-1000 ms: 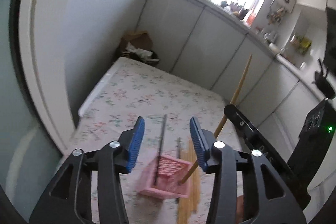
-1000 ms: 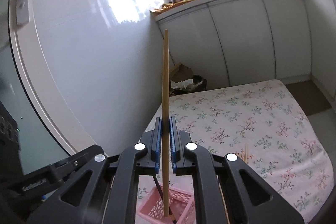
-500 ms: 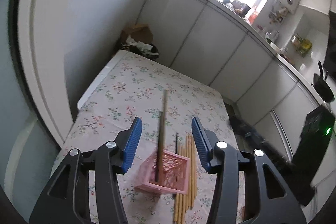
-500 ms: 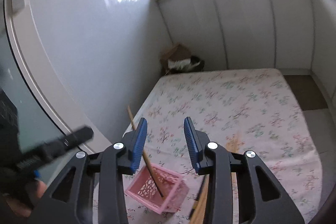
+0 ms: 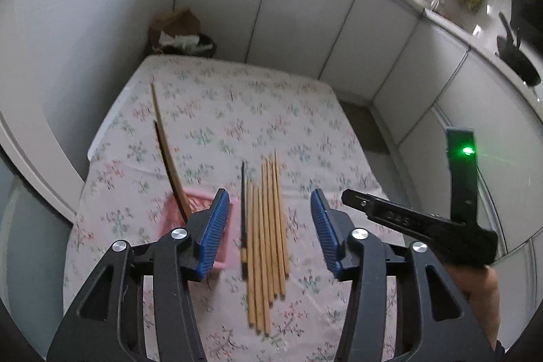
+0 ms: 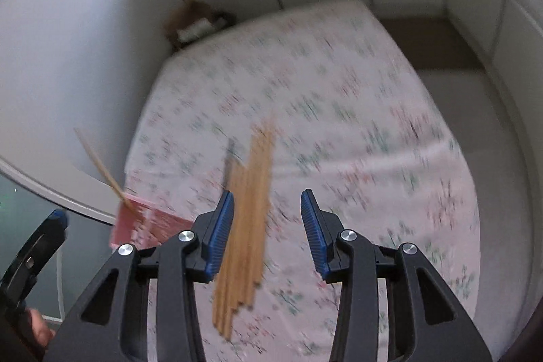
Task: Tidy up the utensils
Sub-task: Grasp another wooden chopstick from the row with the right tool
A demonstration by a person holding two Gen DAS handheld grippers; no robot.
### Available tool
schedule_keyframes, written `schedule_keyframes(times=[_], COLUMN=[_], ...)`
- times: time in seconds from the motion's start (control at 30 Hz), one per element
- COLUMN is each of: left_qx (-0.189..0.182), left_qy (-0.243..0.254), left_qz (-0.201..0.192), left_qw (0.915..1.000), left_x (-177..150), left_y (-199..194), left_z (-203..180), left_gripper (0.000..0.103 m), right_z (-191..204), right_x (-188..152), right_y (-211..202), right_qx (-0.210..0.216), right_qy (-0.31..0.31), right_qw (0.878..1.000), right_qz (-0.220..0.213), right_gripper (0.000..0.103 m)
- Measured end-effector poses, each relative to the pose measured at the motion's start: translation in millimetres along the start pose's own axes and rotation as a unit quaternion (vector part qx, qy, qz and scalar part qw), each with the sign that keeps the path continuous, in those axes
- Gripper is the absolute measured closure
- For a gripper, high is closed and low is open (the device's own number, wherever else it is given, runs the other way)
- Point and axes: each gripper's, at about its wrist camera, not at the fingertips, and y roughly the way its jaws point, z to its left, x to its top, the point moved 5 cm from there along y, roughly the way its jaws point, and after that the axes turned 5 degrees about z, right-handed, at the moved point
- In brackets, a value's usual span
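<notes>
Both tools stand with jaws spread wide and nothing between them. The left tool [image 5: 268, 226] hovers over the floral tabletop [image 5: 220, 111], and the right tool [image 6: 268, 226] does the same from the other side; the right wrist view is smeared by motion blur.

A bundle of wooden chopsticks [image 5: 266, 246] lies flat on the cloth, side by side and touching, long axes running away from the cameras with the thin tips pointing toward the far cabinets [image 5: 305, 16]. One dark chopstick [image 5: 243, 209] lies just beside the bundle on its left, parallel to it.

Left of these sits a pink basket [image 5: 200, 209], partly hidden behind the left tool's finger. Two chopsticks stand in it, one wooden [image 5: 159, 121] and one dark [image 5: 168, 158], both leaning away from the camera and to the left, upper ends in the air. In the right wrist view the bundle [image 6: 247, 219] and the basket [image 6: 142, 223] show the same layout
</notes>
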Motion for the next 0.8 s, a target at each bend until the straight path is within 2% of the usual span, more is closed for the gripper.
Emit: schedule_keyframes(times=[0.1, 0.23, 0.3, 0.5, 0.63, 0.8], left_qx=[0.013, 0.029, 0.025, 0.027, 0.019, 0.02], left_qy=[-0.002, -0.008, -0.017, -0.031, -0.029, -0.023], left_qz=[0.012, 0.022, 0.027, 0.019, 0.019, 0.014], left_qw=[0.9998, 0.9993, 0.9992, 0.999, 0.9992, 0.9995], left_x=[-4, -10, -11, -9, -8, -8], left_y=[5, 8, 8, 2, -1, -3], left_z=[0, 5, 9, 20, 20, 22], left_gripper=[0.044, 0.043, 0.043, 0.043, 0.043, 0.043], right_z=[-7, -2, 0, 8, 10, 14], right_x=[-4, -13, -15, -18, -11, -4], right_y=[14, 31, 43, 90, 113, 127], right_qx=[-0.008, -0.018, -0.025, -0.038, -0.03, -0.028], right_qy=[0.008, -0.019, -0.031, -0.038, -0.022, -0.02], right_qw=[1.0, 0.998, 0.997, 0.994, 0.994, 0.995], right_qz=[0.023, 0.051, 0.06, 0.096, 0.1, 0.097], right_gripper=[0.062, 0.062, 0.062, 0.074, 0.075, 0.082])
